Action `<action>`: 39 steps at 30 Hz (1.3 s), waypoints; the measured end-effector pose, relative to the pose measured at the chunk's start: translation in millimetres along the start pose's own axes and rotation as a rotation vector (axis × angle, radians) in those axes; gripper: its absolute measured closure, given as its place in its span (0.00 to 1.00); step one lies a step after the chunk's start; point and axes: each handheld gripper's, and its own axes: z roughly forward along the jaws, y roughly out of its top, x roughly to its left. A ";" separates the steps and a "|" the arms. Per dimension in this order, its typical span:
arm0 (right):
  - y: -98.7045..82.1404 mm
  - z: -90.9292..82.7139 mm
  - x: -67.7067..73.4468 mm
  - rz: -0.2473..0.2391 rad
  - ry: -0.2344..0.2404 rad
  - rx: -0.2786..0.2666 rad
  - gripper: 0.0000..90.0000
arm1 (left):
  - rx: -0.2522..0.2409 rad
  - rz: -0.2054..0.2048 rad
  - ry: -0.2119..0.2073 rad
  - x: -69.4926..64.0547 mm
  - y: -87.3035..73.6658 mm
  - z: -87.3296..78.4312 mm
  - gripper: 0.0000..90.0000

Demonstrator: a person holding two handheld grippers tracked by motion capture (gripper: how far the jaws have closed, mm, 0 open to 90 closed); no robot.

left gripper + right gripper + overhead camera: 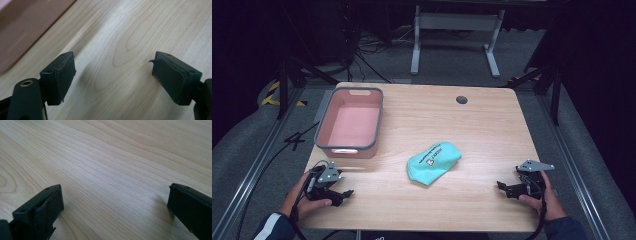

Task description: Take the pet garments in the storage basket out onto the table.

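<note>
While both pairs of jaws stand wide apart with nothing between them, bare wood grain shows in the gap of each gripper view. The left gripper (112, 75) hovers low over the table (130, 30), and a pink edge crosses that view at about 10 o'clock. The right gripper (115, 207) sits just as low, its jaws near the boards.

In the high view the left gripper (343, 194) lies at about 8 o'clock on the table (492, 125), held in the person's left hand (307, 200), jaws turned toward the middle. The right gripper (504, 187) sits at about 4 o'clock in the right hand (544, 197), jaws also turned inward.

Between them, a little past centre toward 6 o'clock, lies the teal pouch (433, 162), flat on the wood and well apart from both grippers. The pink bin (374, 125) with a grey rim stands at about 10 o'clock, just beyond the left gripper. A dark round grommet (461, 99) sits near 12 o'clock.
</note>
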 end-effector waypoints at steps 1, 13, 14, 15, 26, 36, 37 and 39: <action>0.0 0.0 0.0 0.000 0.000 0.000 0.01 | -0.025 -0.032 -0.006 2.8 -5.3 -0.1 0.20; 0.0 0.0 0.0 0.000 0.000 0.000 0.01 | -0.109 -0.112 0.011 5.2 -25.4 -3.4 0.17; 0.0 0.0 0.0 0.000 0.000 0.000 0.01 | -0.109 -0.112 0.013 5.3 -25.4 -3.5 0.17; 0.0 0.0 0.0 0.000 0.000 0.000 0.01 | -0.109 -0.114 0.014 5.1 -25.4 -3.5 0.16; -0.1 -0.1 0.3 0.001 -0.003 0.001 0.01 | -0.109 -0.117 0.021 4.7 -25.4 -3.5 0.16; -0.1 -0.1 0.3 0.001 -0.002 0.001 0.01 | -0.108 -0.118 0.021 4.7 -25.4 -3.4 0.16; -0.1 -0.1 0.3 0.001 -0.002 0.001 0.01 | -0.108 -0.118 0.021 4.6 -25.4 -3.4 0.16; -0.1 -0.1 0.3 0.001 -0.003 0.000 0.01 | -0.109 -0.118 0.021 4.6 -25.4 -3.4 0.16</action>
